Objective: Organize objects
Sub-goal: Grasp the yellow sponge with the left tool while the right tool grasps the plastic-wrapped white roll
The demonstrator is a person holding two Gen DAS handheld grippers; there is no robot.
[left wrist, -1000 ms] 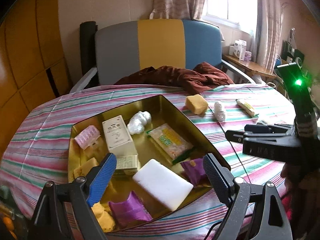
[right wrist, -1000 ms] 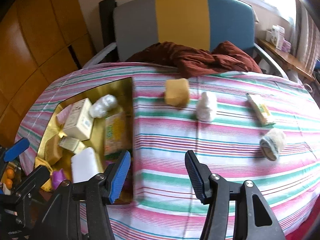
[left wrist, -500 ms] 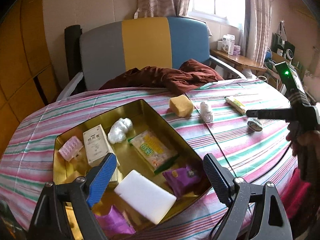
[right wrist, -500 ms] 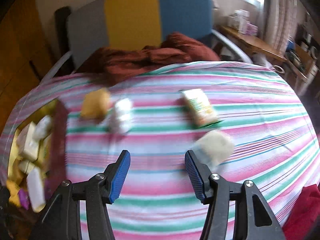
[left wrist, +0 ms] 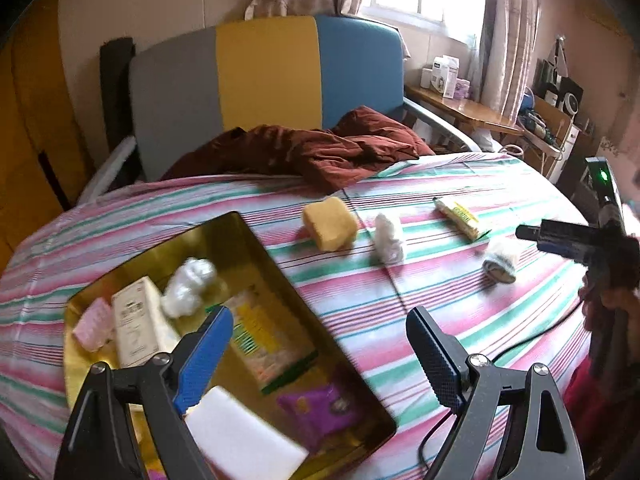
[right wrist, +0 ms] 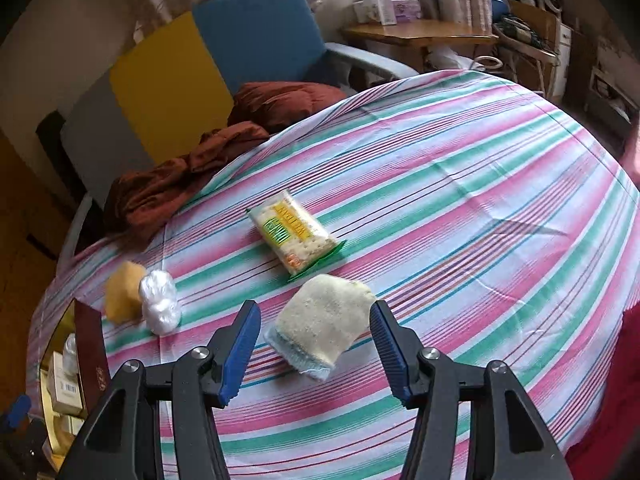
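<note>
A gold tin (left wrist: 256,240) on the striped table holds several small packs, a white block and a white wad. On the cloth lie a yellow sponge (left wrist: 330,224), a white wad (left wrist: 388,240), a cracker pack (left wrist: 460,218) and a beige scrub pad (left wrist: 500,262). My left gripper (left wrist: 316,356) is open and empty above the tin's right rim. My right gripper (right wrist: 316,352) is open, its fingers on either side of the beige scrub pad (right wrist: 322,326), apart from it. The cracker pack (right wrist: 292,234) lies just beyond.
A brown cloth (left wrist: 320,148) is heaped at the table's far edge, in front of a grey, yellow and blue chair (left wrist: 264,76). A wooden side table (right wrist: 420,34) with boxes stands at the right. A black cable (left wrist: 520,344) crosses the near right cloth.
My right gripper has swung right and moved down to the scrub pad, which now sits between its fingers. My left gripper has shifted right, from over the tin's middle to its right rim.
</note>
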